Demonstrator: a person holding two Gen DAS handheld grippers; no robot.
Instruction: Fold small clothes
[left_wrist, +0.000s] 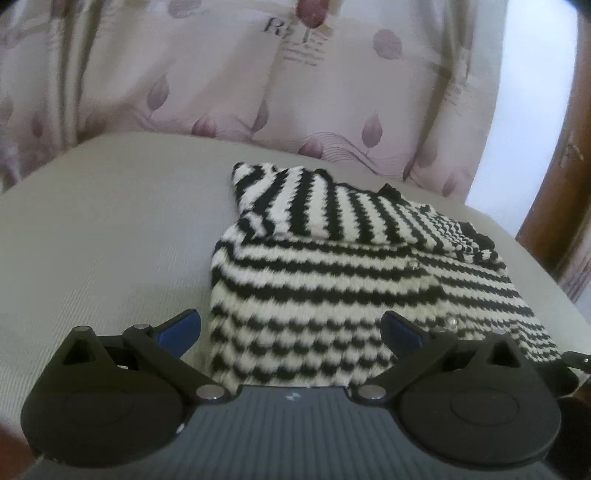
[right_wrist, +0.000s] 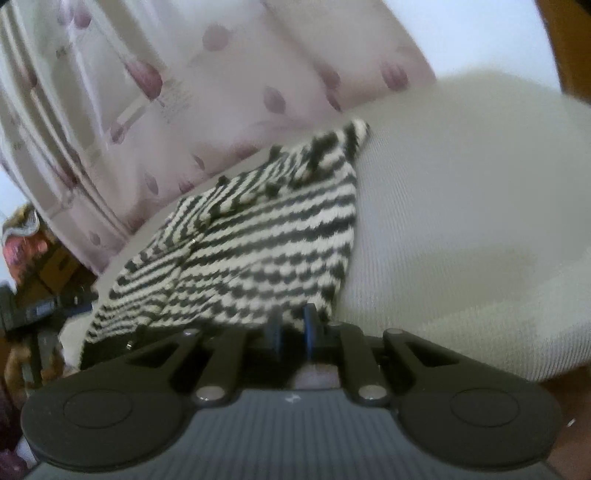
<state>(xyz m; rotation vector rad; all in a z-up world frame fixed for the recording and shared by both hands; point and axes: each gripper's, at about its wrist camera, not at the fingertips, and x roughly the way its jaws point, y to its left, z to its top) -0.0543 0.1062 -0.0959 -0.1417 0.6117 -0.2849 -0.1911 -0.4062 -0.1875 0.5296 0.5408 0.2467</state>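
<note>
Since the striped knit already lies doubled on itself, these lines start from it and work outward.

Garment: a small black-and-white striped knit lies flat on the pale cushion, right of centre in the left wrist view; in the right wrist view it fills the middle left.
Folds done: a sleeve or side panel is turned in over the body along the far edge, its stripes running across those beneath; small buttons show near the right edge.
Folds left: by my judgement roughly the middle of the job, as the body is not yet folded in half and the near hem lies open toward the cameras.
Left gripper: tongs spread wide above the near hem, nothing between them, no pad touching cloth.
Right gripper: tongs drawn nearly together at the knit's near corner; whether they pinch the hem is hidden by blur, so I cannot tell.
Surface: a cream, ribbed fabric cushion, smooth and bare to the left of the garment, and rounding off at the right of the right wrist view.
Room: a pale curtain printed with mauve leaves hangs behind; dark wood trim stands at the right edge; clutter sits at the lower left of the right wrist view.
</note>
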